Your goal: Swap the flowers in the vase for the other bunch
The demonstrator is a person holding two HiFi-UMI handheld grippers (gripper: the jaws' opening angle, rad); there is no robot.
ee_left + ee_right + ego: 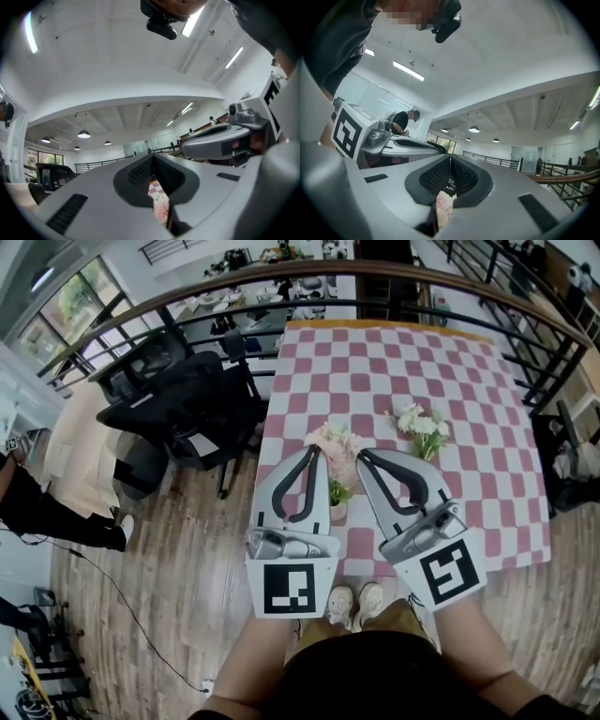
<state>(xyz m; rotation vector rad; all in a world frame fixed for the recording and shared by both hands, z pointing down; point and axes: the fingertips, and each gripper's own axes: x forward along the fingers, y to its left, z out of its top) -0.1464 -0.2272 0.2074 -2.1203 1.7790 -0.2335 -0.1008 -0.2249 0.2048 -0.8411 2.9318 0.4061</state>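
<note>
A bunch of pink flowers (pixel 337 448) stands in a small pale vase (pixel 337 513) near the front edge of the checked table (pixel 375 362). A white bunch (pixel 421 425) lies on the cloth to its right. My left gripper (pixel 315 448) hovers just left of the pink blooms, shut, with nothing between its pads. My right gripper (pixel 362 455) hovers just right of them, also shut and holding nothing. Both point about level, above the table. The left gripper (pixel 153 157) view shows pink petals (pixel 161 208) below its jaws. The right gripper (pixel 450 159) view shows pink petals (pixel 444 206) too.
Black office chairs (pixel 178 399) stand left of the table on the wood floor. A curved dark railing (pixel 281 282) runs behind the table. A person in dark clothes (pixel 37 512) is at the far left. My own shoes (pixel 354 602) are at the table's front edge.
</note>
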